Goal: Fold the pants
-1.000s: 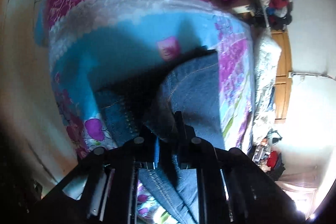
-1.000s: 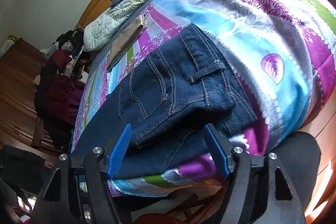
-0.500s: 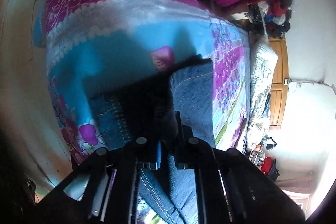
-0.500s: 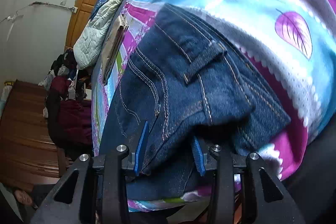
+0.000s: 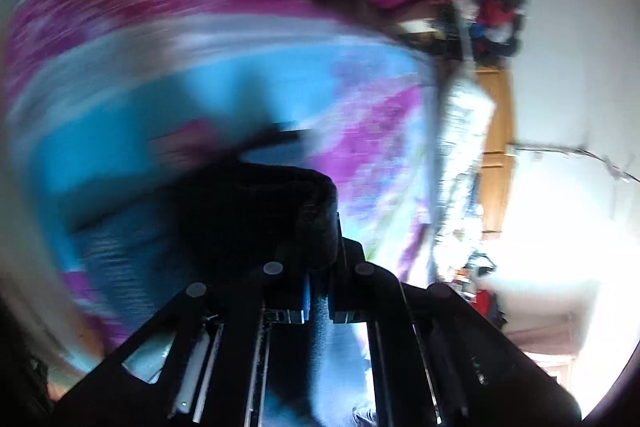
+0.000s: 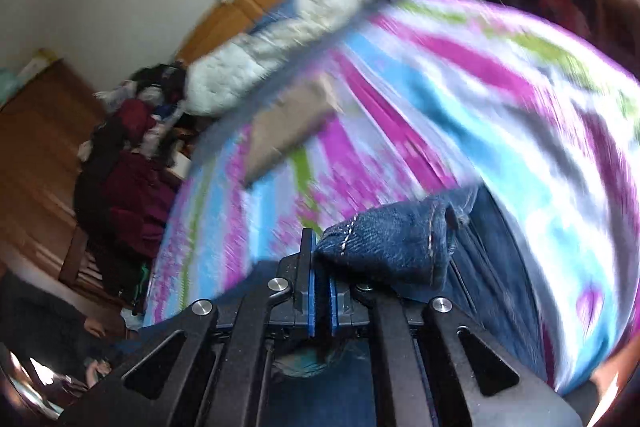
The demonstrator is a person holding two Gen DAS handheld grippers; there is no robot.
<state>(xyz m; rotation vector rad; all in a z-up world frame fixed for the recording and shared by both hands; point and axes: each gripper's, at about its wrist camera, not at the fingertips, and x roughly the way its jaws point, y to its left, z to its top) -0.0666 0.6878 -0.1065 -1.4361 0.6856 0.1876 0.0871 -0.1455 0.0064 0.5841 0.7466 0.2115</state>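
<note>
Dark blue jeans (image 6: 400,243) hang bunched off my right gripper (image 6: 322,291), which is shut on the denim at their waistband end. More of the jeans (image 6: 500,279) trails down to the right over the bed. In the left wrist view my left gripper (image 5: 320,291) is shut on a dark fold of the jeans (image 5: 280,215), lifted above the bedspread (image 5: 160,107). Both views are blurred by motion.
A bedspread (image 6: 480,99) striped in pink, blue and white covers the bed. A white quilt (image 6: 288,39) and a tan folded cloth (image 6: 288,123) lie at the far side. Piled clothes (image 6: 128,163) and a wooden wardrobe (image 5: 496,123) stand beyond.
My right gripper closed on the jeans and raised them off the bed. My left gripper kept its hold and lifted its fold too; both views swung fast.
</note>
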